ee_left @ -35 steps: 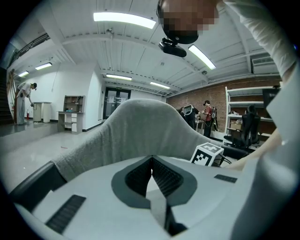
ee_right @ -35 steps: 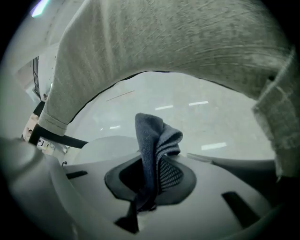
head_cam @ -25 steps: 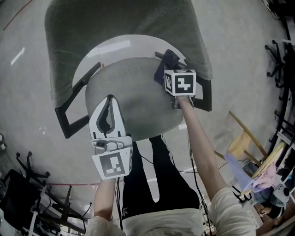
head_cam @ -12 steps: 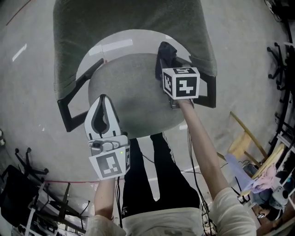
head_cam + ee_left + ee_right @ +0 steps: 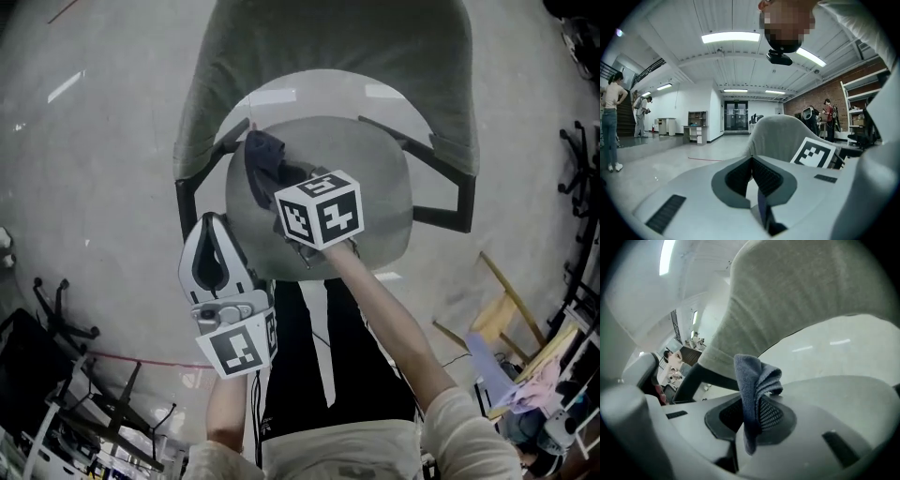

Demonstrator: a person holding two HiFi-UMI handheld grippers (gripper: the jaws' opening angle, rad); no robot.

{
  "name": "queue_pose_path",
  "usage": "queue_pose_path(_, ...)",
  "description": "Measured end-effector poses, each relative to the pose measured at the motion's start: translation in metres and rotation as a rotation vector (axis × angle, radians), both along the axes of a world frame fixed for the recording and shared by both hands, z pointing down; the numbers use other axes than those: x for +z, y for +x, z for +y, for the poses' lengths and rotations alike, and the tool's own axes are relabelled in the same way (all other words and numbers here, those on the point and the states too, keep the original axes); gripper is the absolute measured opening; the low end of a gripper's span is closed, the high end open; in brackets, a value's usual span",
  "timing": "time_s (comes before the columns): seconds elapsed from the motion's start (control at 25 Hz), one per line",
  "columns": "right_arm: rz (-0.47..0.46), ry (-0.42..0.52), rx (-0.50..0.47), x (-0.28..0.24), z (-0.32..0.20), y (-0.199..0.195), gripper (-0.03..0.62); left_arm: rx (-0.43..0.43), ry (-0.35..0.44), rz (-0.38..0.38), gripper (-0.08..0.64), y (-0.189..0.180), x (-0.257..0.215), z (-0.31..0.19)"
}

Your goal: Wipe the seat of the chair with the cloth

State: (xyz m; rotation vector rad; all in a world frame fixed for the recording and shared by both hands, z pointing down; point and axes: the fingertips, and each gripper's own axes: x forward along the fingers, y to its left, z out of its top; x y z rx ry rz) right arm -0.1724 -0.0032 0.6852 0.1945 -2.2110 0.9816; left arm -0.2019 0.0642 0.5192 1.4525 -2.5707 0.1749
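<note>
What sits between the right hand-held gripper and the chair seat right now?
The cloth: the right gripper view shows the right hand-held gripper shut on it; the head view shows it over the seat.

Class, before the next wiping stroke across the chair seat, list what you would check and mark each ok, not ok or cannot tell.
1. Cloth clamped in right gripper: ok.
2. Cloth over the seat: ok, near its back left.
3. Cloth pressing on the seat: cannot tell.
4. Left gripper shut and empty: ok.
5. Left gripper off the seat, beside its front-left edge: ok.
</note>
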Motion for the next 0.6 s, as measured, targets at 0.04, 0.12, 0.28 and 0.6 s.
queue_pose_path(0.04, 0.000, -0.029, -0.019, 0.003, 0.018, -0.008, 0.049, -0.005, -0.001, -0.003, 0.015, -0.003, -0.002, 0.006)
queue_pose_path(0.12, 0.010, -0.092, -0.040, 0.013, 0.051, -0.020, 0.049, -0.019, -0.002, -0.003, 0.015, -0.010, -0.005, 0.019)
queue_pose_path(0.28, 0.051, -0.229, -0.032, 0.036, 0.096, -0.034, 0.049, -0.069, -0.008, 0.005, 0.015, -0.025, -0.004, 0.046)
queue_pose_path(0.6, 0.141, -0.237, -0.019, 0.078, 0.112, -0.027, 0.049, -0.112, -0.023, 0.032, 0.015, -0.034, 0.009, 0.068)
